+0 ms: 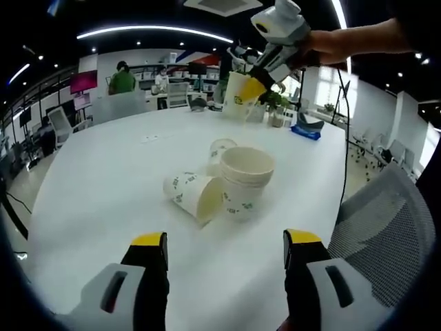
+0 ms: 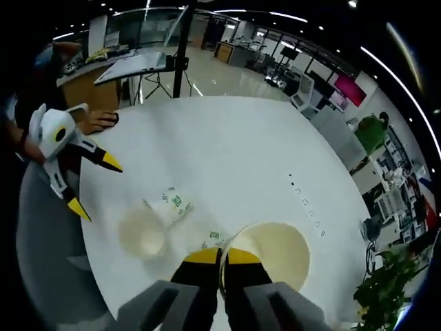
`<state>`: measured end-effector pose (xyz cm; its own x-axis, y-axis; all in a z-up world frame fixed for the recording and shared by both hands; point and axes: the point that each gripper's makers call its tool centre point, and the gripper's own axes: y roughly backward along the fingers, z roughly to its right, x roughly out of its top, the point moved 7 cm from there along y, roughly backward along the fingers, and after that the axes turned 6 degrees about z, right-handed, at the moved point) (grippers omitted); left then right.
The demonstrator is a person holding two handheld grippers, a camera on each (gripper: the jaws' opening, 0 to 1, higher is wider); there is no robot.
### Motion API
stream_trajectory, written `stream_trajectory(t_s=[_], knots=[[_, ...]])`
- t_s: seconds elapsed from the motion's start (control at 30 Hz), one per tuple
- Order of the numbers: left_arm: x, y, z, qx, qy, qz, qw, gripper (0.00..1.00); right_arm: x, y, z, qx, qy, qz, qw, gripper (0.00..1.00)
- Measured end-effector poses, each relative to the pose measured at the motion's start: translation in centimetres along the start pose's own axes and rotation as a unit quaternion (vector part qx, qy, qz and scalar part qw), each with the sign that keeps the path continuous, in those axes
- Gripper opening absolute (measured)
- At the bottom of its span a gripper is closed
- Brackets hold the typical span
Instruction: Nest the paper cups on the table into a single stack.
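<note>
Landmark: the stack of cups (image 1: 246,185) stood upright near the middle of the white tabletop (image 1: 124,158).
Lying cup: a cup on its side (image 1: 194,195) rested against the stack, its mouth facing the left gripper view's camera.
Cup behind: another small cup (image 1: 219,150) sat just behind the stack, partly hidden by it.
Left gripper (image 1: 226,249): its fingers stood wide apart with nothing between them, low over the tabletop on the near side of the stack.
Right gripper (image 2: 222,256): its fingers were closed on the rim of a held cup (image 2: 272,252), lifted well above the tabletop beyond the stack.
Seen from above: in the right gripper view the stack (image 2: 142,234) and the lying cup (image 2: 169,205) lay below, with the left gripper (image 2: 94,185) off to one side of them.
Around: a mesh chair back (image 1: 386,221) stood at the tabletop's edge beside the stack; a blue item (image 1: 304,131) and potted plants (image 1: 277,107) sat at the far edge.
Background: a person in green (image 1: 123,79) stood far behind.
</note>
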<state>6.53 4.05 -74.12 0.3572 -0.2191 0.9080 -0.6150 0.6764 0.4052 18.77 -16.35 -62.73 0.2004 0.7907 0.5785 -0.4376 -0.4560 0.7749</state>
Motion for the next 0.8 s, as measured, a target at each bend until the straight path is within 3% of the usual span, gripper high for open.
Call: stream_trajectory(t_s=[0.57,0.8], knots=[[0.0,-0.1,0.2,-0.002,-0.002,-0.005,1.0000,0.66,1.3,0.3,-4.8,0.045,0.029,0.009,0.9985,0.00],[-0.1,-0.2,0.1,-0.001,-0.002,-0.005,1.0000,0.66,1.8,0.2,-5.8,0.057,0.038,0.014,0.9976,0.00]])
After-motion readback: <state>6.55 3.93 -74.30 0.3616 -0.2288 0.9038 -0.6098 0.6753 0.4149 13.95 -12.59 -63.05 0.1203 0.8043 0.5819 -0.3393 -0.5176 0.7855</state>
